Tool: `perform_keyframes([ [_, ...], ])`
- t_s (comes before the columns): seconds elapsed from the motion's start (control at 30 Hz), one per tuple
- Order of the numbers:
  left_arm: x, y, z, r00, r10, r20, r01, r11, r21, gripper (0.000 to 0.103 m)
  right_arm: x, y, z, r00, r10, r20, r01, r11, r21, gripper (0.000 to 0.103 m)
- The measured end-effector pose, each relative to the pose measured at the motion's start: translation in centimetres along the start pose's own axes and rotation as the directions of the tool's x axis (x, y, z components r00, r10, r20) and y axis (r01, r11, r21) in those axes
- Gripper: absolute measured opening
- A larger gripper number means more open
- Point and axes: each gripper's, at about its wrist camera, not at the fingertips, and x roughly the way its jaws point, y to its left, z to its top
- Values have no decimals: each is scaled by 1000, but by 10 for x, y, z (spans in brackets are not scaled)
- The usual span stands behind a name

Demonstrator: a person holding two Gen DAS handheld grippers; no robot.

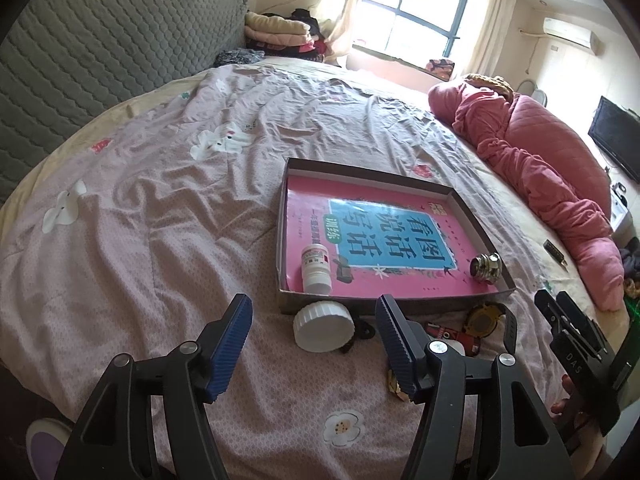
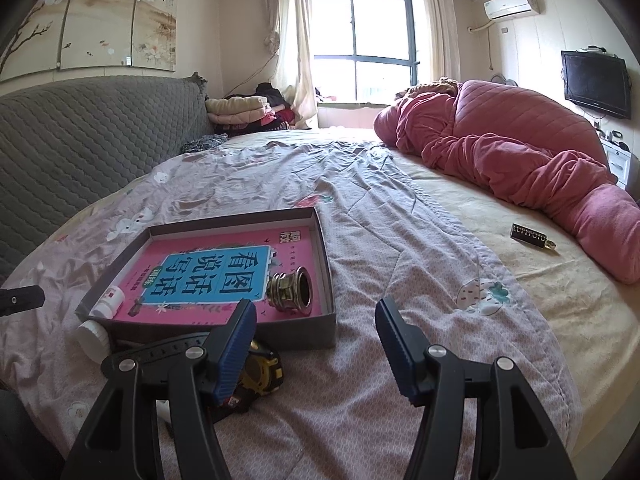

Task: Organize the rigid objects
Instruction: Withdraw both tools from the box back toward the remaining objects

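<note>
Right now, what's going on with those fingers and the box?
Both grippers open, left gripper, right gripper, nothing held. Box holds small bottle, brass fitting. White jar, tape measure outside it.

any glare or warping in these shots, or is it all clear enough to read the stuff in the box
Left wrist view: the window is blown out white, a glare patch washes the book cover in the box, and the fisheye bows the bed. Right wrist view: same bright window; the metal fitting is sharp.

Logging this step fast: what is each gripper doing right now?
Left gripper: jaws open, holding nothing.
Right gripper: jaws open, holding nothing.
</note>
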Motion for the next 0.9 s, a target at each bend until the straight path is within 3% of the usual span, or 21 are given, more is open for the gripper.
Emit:
perform_keyframes([
  [0.53, -4, -11, -12, 999, -27, -25, 28, 999, 25, 66, -10, 16, -10, 998, 37, -41, -38, 999, -14, 61],
  [0.9, 1, -24, -26, 997, -41, -69, 45, 997, 60, 66, -9, 27, -18, 990, 104, -97, -107, 994, -25, 61],
])
